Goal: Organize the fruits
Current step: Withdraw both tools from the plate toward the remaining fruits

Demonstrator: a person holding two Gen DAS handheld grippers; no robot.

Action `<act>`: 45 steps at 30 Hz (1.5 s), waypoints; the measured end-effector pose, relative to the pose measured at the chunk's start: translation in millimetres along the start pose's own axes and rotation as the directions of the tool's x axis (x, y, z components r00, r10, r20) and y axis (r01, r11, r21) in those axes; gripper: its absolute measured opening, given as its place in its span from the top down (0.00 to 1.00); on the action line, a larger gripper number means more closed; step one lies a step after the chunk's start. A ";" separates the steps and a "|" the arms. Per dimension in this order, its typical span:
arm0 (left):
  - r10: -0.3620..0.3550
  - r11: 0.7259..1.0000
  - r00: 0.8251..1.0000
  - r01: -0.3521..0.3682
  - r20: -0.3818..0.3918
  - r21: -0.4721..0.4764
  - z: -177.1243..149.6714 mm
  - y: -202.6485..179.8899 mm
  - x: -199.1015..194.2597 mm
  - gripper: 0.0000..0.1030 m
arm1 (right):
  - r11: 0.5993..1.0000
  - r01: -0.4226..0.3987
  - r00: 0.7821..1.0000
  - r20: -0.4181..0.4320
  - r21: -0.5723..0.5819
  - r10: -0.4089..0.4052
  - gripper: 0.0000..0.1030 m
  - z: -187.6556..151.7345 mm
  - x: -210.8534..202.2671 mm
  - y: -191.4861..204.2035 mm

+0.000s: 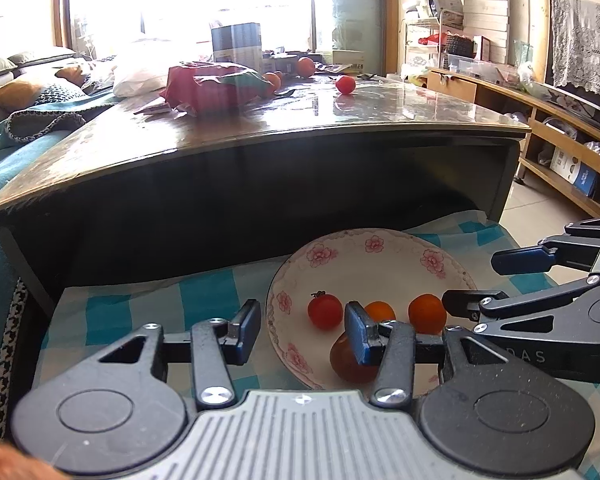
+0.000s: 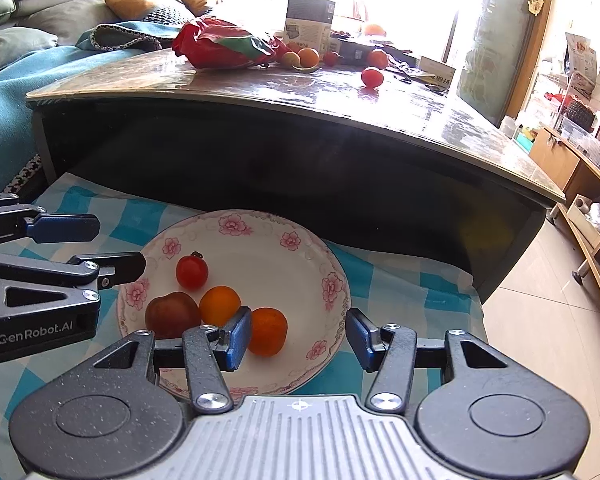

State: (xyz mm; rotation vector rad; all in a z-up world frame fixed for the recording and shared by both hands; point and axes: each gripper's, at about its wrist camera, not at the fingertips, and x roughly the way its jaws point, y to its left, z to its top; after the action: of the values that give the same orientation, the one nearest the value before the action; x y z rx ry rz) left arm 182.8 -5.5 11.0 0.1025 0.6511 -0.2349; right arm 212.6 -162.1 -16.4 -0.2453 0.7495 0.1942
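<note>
Strong daylight pours through the windows [image 1: 188, 0] behind the table [image 1: 260, 120], blowing them out to white. Glare streaks the glossy tabletop, while the table's near side sits in deep shadow. Fisheye distortion bows the table's edges, and dark vignetting fills the frame corners.

Dark red fruit [image 1: 346, 360] in the plate [image 1: 364, 256]: near half hidden behind the left gripper's blue finger [image 1: 358, 332] in the left wrist view. Plate's near rim covered by gripper bodies in both views. Right gripper [image 1: 476, 280] cut off by the frame's right edge. Fruits beside the red bag [image 2: 228, 46] on the table [image 2: 380, 100]: too small to identify. Window blown out white.
</note>
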 end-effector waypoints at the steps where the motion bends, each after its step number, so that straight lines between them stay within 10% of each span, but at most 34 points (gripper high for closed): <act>1: 0.001 1.000 1.000 -0.001 -0.003 0.009 -0.1 -0.6 -3.1 0.47 | 1.000 -0.009 1.000 -0.001 0.003 0.009 0.55 -1.0 -2.7 -0.6; 31: -0.132 0.982 0.965 0.158 -0.225 0.101 -64.9 18.7 -37.5 0.46 | 0.934 -0.314 0.944 -0.166 -0.171 0.286 0.57 -55.8 6.5 61.5; 37: -0.150 0.980 0.960 0.177 -0.238 0.096 -69.3 21.3 -35.1 0.46 | 0.929 -0.334 0.936 -0.172 -0.160 0.307 0.78 -50.7 13.2 64.0; 45: -0.181 0.973 0.952 0.211 -0.245 0.099 -68.7 9.7 -22.9 0.46 | 0.942 -0.303 0.943 -0.188 -0.141 0.275 0.80 -55.1 4.3 54.9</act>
State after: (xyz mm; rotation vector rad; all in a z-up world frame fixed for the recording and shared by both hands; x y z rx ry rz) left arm 127.3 19.6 -29.2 0.1871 0.8837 -0.4607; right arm 165.7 -125.3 -66.5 -0.3138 0.9357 0.5245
